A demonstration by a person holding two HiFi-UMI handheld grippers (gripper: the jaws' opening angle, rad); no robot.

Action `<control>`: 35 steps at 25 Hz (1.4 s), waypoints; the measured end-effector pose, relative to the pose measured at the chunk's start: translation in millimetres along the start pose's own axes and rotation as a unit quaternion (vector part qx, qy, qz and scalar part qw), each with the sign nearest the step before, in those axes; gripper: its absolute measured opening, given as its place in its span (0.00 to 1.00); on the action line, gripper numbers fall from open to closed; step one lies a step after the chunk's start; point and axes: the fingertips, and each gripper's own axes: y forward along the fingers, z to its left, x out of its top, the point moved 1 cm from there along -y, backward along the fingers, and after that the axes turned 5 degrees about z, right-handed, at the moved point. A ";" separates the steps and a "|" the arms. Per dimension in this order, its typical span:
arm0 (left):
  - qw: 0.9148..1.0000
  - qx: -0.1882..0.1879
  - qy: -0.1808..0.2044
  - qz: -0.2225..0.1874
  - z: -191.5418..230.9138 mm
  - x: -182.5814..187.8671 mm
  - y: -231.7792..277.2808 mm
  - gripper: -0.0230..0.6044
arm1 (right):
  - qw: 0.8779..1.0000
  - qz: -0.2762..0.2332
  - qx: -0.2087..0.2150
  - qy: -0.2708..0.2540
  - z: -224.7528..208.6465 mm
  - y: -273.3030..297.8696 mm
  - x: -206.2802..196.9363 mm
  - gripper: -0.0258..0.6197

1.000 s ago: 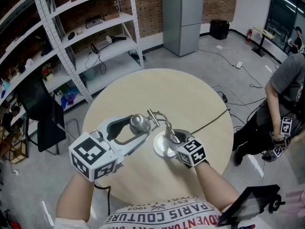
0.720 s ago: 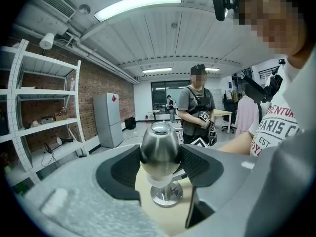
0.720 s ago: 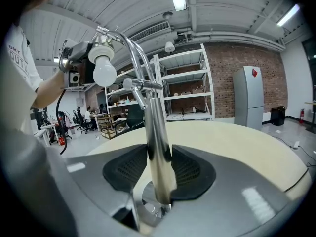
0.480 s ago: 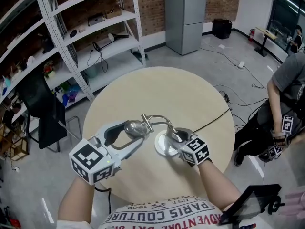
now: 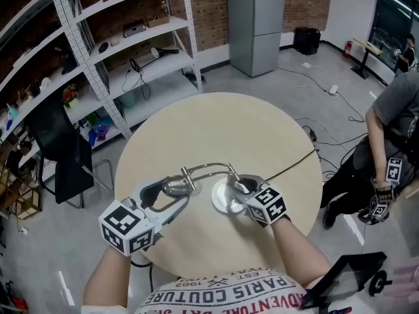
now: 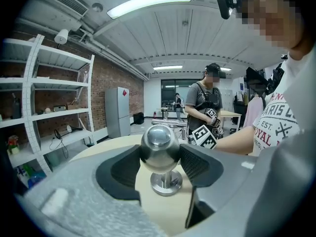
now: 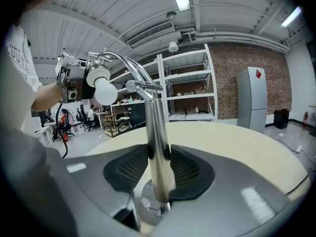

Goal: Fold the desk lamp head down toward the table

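A chrome desk lamp stands on a white round base [image 5: 219, 203] on the pale round table [image 5: 196, 129]. Its bent arm [image 5: 209, 167] runs left to the chrome lamp head [image 5: 177, 186], which hangs low over the table. My left gripper [image 5: 171, 190] is shut on that head; in the left gripper view both pads press the shiny ball [image 6: 159, 143]. My right gripper [image 5: 237, 186] holds the upright post [image 7: 157, 132] just above the base, with its jaws closing on it. The right gripper view also shows the white bulb [image 7: 105, 91].
A black cord [image 5: 291, 163] runs from the lamp off the table's right edge. Metal shelves [image 5: 131, 44] and a grey cabinet [image 5: 255, 18] stand behind. A person [image 5: 386, 136] stands at the right, with a black chair [image 5: 59, 156] at the left.
My left gripper has come down and to the left with the lamp head, and the arm has folded lower over the table. The right gripper has stayed on the post.
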 end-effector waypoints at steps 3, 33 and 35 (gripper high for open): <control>1.000 0.004 -0.005 0.000 -0.6 -7.4 1.5 0.44 | 1.000 0.006 0.003 -0.004 -0.4 -0.5 -1.6 0.25; 0.996 -0.036 -0.084 -0.004 3.7 -106.2 32.2 0.45 | 0.999 0.008 0.026 -0.040 3.6 -5.0 2.3 0.25; 0.996 -0.037 -0.085 -0.004 4.1 -107.2 35.4 0.45 | 0.999 0.009 0.026 -0.041 2.9 -6.4 5.7 0.25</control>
